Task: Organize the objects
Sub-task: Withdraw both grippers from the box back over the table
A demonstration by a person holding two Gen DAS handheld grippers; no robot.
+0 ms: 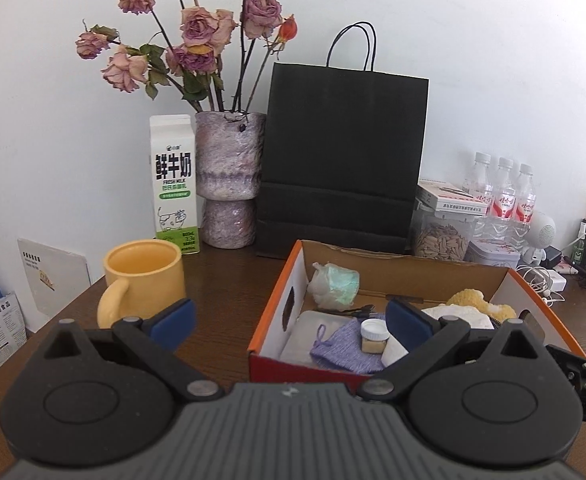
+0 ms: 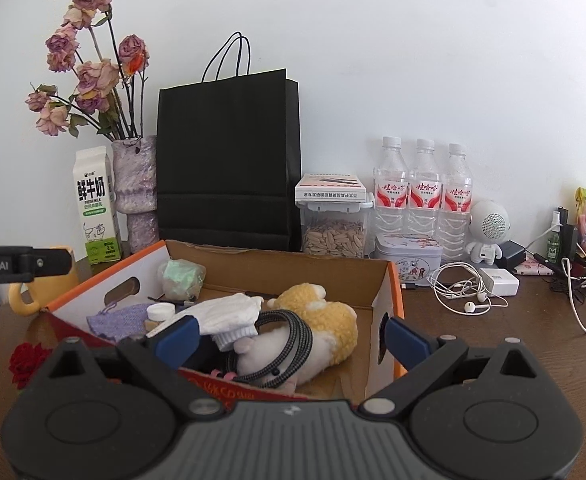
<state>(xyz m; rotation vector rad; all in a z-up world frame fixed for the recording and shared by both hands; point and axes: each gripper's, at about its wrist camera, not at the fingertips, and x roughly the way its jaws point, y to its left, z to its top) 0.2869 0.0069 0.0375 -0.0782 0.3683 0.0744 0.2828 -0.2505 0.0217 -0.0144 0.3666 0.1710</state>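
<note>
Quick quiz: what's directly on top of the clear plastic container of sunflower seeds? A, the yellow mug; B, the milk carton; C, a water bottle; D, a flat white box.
D: a flat white printed box rests on the lid of the clear seed container.

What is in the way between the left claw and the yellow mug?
Nothing visible. The left claw is open and empty, and the yellow mug stands on bare table just beyond its left finger, beside the cardboard box.

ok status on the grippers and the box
Left gripper open, empty. Right gripper open, empty. Cardboard box filled: plush, cable, cloths. Nothing blocking.
</note>
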